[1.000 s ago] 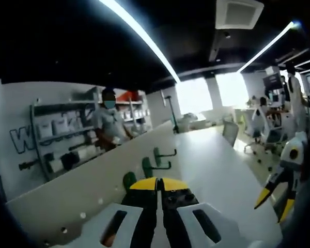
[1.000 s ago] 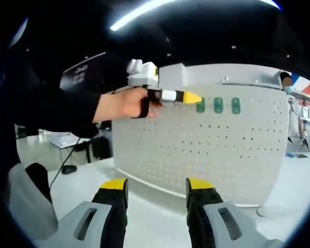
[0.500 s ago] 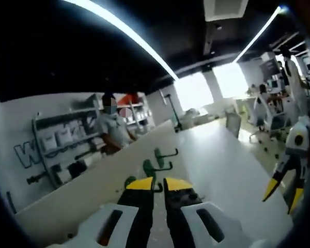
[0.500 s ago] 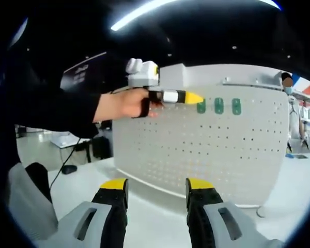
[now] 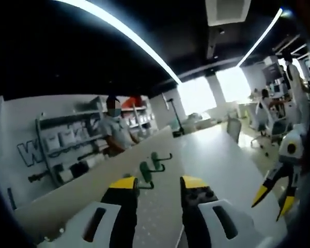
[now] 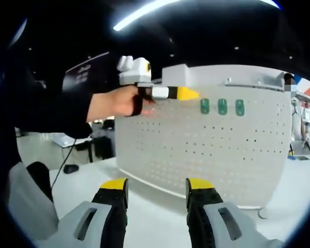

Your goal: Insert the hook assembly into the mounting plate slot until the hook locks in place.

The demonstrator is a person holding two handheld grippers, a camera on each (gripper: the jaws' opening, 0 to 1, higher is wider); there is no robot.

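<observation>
Nearest in the right gripper view, the right hand-held gripper (image 6: 156, 192) has its black, yellow-tipped jaws spread apart with nothing between them, over the smooth white counter (image 6: 139, 206). Standing on the counter beyond is the white perforated mounting plate (image 6: 206, 144), a curved panel dotted with rows of small holes. Three green hooks (image 6: 222, 106) sit in a row near the plate's top edge. Just beside them, the left hand-held gripper (image 6: 188, 93) is held by a hand (image 6: 113, 102).

In the left gripper view, the left hand-held gripper's (image 5: 157, 182) jaws stand apart, empty, just short of the hooks (image 5: 144, 171) on the plate (image 5: 206, 160). Far behind the plate, wall shelving (image 5: 67, 150) carries large letters, only a "W" legible.
</observation>
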